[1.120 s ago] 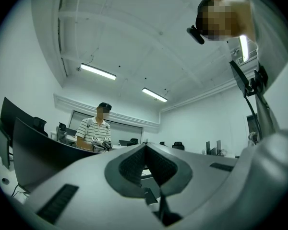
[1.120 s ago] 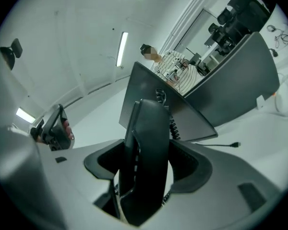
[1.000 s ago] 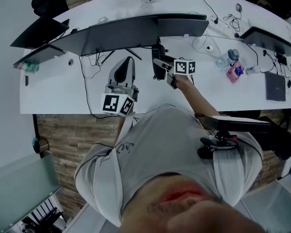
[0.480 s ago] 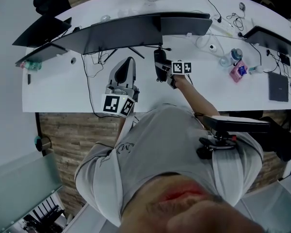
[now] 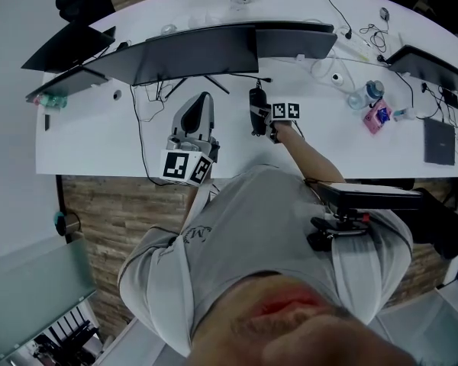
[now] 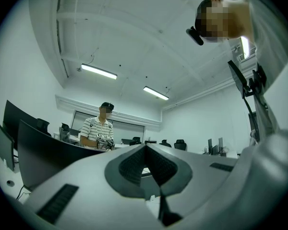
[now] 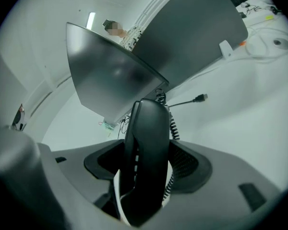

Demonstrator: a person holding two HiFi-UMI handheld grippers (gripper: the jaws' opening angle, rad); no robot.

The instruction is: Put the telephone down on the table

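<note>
Head view: right hand-held gripper (image 5: 266, 122) pinches the telephone (image 5: 257, 111) at the long white table (image 5: 91, 139), left hand-held gripper (image 5: 201, 101) pressed together

We see the telephone (image 7: 149, 128) as smooth black plastic with a soft sheen, and its coiled cord (image 7: 174, 128) as the same dark plastic. The right gripper (image 7: 146, 157) has matt grey plastic shells, and its pads (image 7: 189, 164) look dark and finely ribbed (the left gripper (image 6: 146, 169) shows the same finish). The table (image 5: 91, 143) is smooth matt white. The monitor (image 7: 110, 78) back has a dull satin grey. The shirt (image 5: 267, 227) is soft grey cloth, and the floor (image 5: 107, 204) looks like brown, grainy wood.
</note>
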